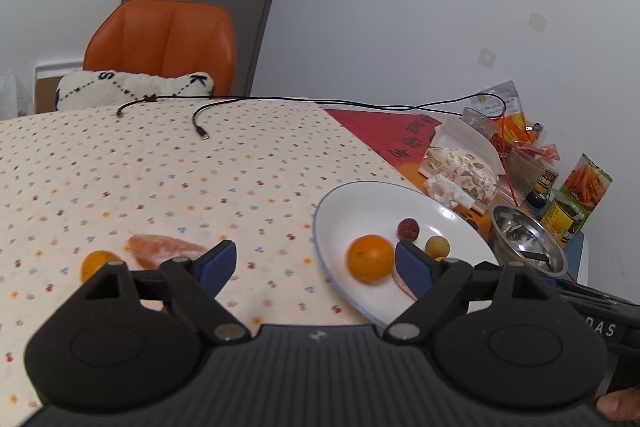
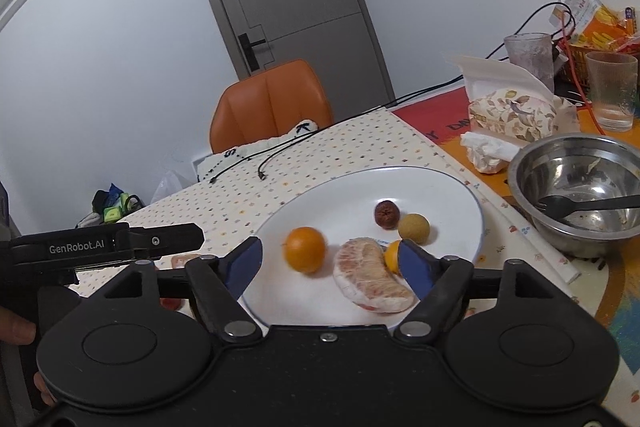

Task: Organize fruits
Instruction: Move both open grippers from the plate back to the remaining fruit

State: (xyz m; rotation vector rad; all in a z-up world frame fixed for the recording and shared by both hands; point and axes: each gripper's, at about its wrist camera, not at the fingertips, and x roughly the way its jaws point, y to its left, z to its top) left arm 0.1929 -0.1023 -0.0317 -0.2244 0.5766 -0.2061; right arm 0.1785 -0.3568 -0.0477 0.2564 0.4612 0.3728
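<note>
A white plate point(image 1: 380, 203) point(image 2: 360, 195) holds an orange point(image 1: 370, 258) point(image 2: 305, 249), a dark red fruit point(image 1: 408, 228) point(image 2: 387, 214), a tan longan point(image 1: 437, 246) point(image 2: 414, 227), a peeled pomelo segment point(image 2: 372, 281) and a small orange point(image 2: 393, 255). The orange looks blurred in the right wrist view. My right gripper point(image 2: 330, 263) hangs open over the plate's near side, holding nothing. My left gripper point(image 1: 316, 265) is open and empty above the plate's left rim. On the cloth to its left lie another pomelo segment point(image 1: 164, 249) and a small orange point(image 1: 98, 263).
A steel bowl point(image 2: 580, 195) point(image 1: 524, 239) with a black fork stands right of the plate. Behind it are glasses point(image 2: 612, 87), wrapped snacks point(image 1: 460, 171) and cans point(image 1: 568, 215). Black cables point(image 1: 200, 123) lie on the far cloth. An orange chair point(image 1: 160, 43) stands beyond the table.
</note>
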